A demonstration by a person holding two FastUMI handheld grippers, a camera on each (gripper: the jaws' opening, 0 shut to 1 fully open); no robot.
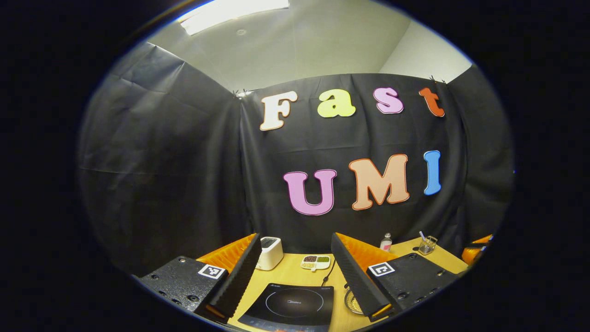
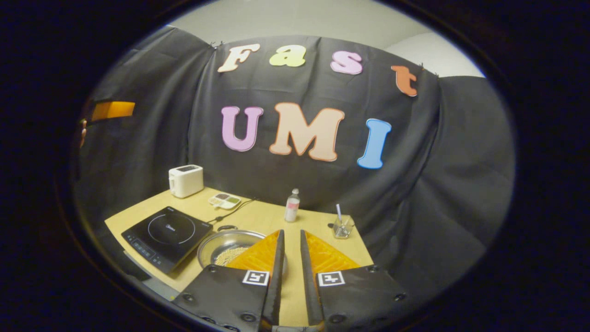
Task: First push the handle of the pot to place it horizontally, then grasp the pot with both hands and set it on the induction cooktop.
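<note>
A steel pot with pale grains inside stands on the wooden table, just right of the black induction cooktop. Its small dark handle sits on the far rim. My right gripper hovers over the pot's right edge, its fingers almost together with nothing between them. In the left gripper view, the cooktop lies below and between the widely spread fingers of my left gripper, which is open and held high. A sliver of the pot peeks out beside the right finger.
A white toaster and a small divided dish stand at the back left of the table. A cable runs from the cooktop. A small bottle and a glass cup stand at the back right.
</note>
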